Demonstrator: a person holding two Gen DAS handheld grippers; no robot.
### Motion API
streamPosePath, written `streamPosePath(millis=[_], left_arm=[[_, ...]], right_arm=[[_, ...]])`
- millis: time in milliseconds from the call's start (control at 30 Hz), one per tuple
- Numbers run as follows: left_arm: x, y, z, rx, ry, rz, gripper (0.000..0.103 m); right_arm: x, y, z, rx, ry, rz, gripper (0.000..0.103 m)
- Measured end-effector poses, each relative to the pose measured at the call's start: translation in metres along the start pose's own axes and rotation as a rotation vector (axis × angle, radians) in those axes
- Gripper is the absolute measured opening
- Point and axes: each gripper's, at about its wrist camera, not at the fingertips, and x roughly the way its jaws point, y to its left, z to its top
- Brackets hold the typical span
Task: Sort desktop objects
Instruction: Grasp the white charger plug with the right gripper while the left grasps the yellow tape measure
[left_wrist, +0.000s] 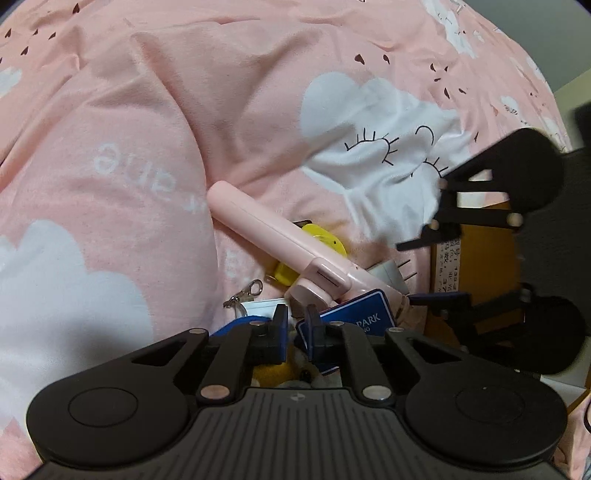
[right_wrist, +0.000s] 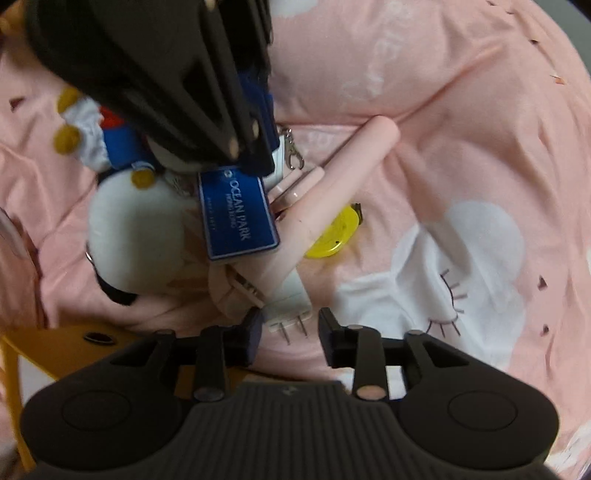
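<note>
A small heap lies on the pink cloud-print bedding (left_wrist: 147, 110). A blue "Ocean Park" tag (left_wrist: 354, 315) (right_wrist: 236, 218) has one end between the fingers of my left gripper (left_wrist: 297, 325) (right_wrist: 258, 168), which is shut on it. A white plug (right_wrist: 288, 299) (left_wrist: 389, 273) points its prongs into the gap of my right gripper (right_wrist: 290, 325) (left_wrist: 419, 269), which is open and clear of it. A pink folding stick (left_wrist: 266, 229) (right_wrist: 332, 177) lies across a yellow round tape measure (left_wrist: 323, 240) (right_wrist: 336, 236). A plush penguin (right_wrist: 136, 236) lies partly under the tag.
A metal keyring clasp (left_wrist: 247, 291) (right_wrist: 293, 155) lies beside the tag. An orange box (left_wrist: 476, 266) (right_wrist: 55, 347) stands at the edge of the bedding, close behind the right gripper. Folds of the bedding rise around the heap.
</note>
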Motion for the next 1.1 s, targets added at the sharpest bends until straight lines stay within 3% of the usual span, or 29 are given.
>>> streamPosePath(millis=[233, 433, 600, 767, 867, 967, 1100], left_arm=[[-0.012, 0.004, 0.002, 0.024, -0.02, -0.028, 0.012], [-0.03, 0.002, 0.011, 0.077, -0.074, -0.009, 0.015], [-0.037, -0.012, 0.025, 0.169, -0.102, 0.016, 0.022], [-0.027, -0.032, 0.04, 0.288, -0.116, 0.061, 0.028], [-0.01, -0.044, 0.051, 0.361, -0.084, 0.083, 0.032], [0.012, -0.048, 0.065, 0.386, -0.017, 0.076, 0.033], [0.042, -0.046, 0.08, 0.328, 0.111, 0.041, 0.034]], right_arm=[[0.015, 0.002, 0.005, -0.09, 0.015, 0.042, 0.039], [0.015, 0.009, 0.005, -0.116, 0.003, 0.015, 0.037], [-0.011, 0.007, -0.01, -0.073, -0.041, -0.045, 0.036], [-0.052, -0.011, -0.029, 0.041, -0.113, -0.16, 0.036], [-0.071, -0.031, -0.044, 0.164, -0.153, -0.254, 0.036], [-0.079, -0.052, -0.067, 0.324, -0.169, -0.319, 0.036], [-0.069, -0.06, -0.106, 0.486, -0.166, -0.318, 0.035]])
